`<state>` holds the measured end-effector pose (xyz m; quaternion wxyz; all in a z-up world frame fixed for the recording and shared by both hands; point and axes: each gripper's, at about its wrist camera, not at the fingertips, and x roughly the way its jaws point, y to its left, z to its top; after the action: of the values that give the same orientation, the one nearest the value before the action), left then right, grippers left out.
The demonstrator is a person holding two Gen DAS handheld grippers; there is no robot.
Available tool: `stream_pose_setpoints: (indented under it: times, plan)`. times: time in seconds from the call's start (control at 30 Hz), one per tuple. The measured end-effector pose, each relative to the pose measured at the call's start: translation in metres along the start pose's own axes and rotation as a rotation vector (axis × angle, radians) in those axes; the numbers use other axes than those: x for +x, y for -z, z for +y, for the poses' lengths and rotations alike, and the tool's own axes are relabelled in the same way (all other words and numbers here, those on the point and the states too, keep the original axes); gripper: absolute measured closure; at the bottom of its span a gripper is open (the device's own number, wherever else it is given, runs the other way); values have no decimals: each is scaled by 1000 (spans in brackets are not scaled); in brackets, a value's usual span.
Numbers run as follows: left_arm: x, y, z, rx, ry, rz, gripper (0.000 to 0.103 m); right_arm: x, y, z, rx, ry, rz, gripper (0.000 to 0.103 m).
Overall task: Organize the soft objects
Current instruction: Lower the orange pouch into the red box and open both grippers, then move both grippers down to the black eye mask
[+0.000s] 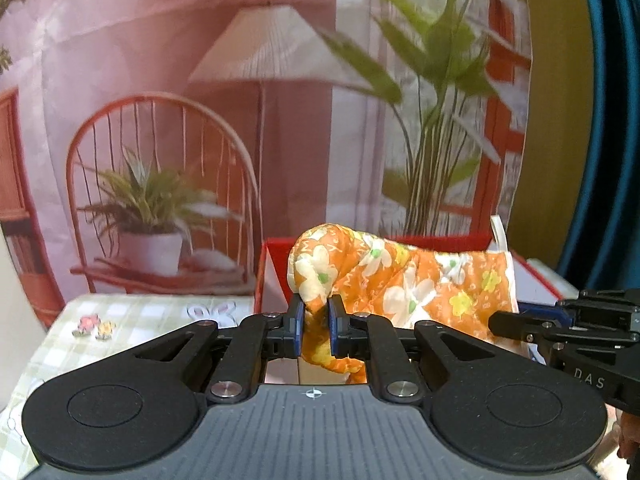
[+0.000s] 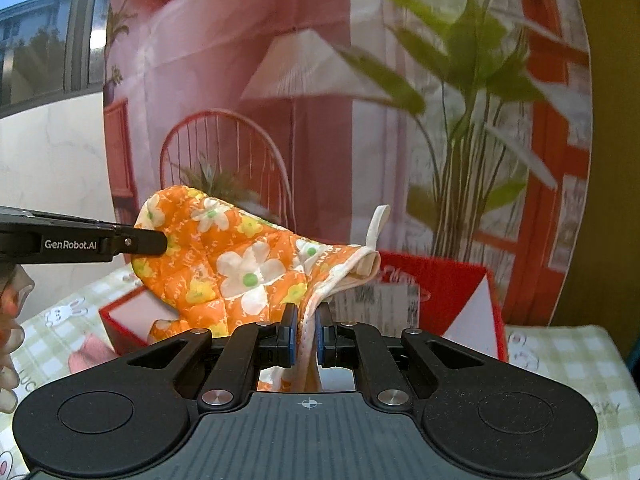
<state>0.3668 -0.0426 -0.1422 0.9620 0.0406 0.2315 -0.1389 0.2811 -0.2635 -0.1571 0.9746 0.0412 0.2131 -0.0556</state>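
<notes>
An orange quilted oven mitt (image 1: 400,280) with white and yellow flowers hangs stretched between my two grippers, above an open red box (image 1: 276,246). My left gripper (image 1: 316,320) is shut on the mitt's rounded fingertip end, with fabric bunched between its blue pads. My right gripper (image 2: 305,332) is shut on the white-trimmed cuff of the mitt (image 2: 240,264), whose white hanging loop (image 2: 378,224) sticks up. The red box (image 2: 440,276) lies below and behind the mitt. Each gripper shows at the edge of the other's view: the right gripper (image 1: 496,322) and the left gripper (image 2: 160,242).
A green-checked tablecloth (image 1: 120,320) with rabbit prints covers the table (image 2: 560,352). A printed backdrop (image 1: 240,120) of a chair, lamp and plants hangs close behind the box. A pink soft item (image 2: 86,354) lies left of the box. A person's hand (image 2: 10,320) shows at the left edge.
</notes>
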Motion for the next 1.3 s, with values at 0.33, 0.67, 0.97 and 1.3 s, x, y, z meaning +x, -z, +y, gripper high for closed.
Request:
stream_pose_setpoints:
  times: [0.33,0.67,0.97,1.3]
  plan:
    - [-23,2,3,-14,18,44,49,-22,9,-7,32,44,14,78]
    - [-93,19,-2,-60,52,38,49,-85,25,-4,109,15,-40,78]
    - [-142,85,-5,-211,56,131,49,-136,76,18,117,-23,-18,78]
    - [-127,149,-22,-249,87,365,49,-153,136,37,111,-30,89,78]
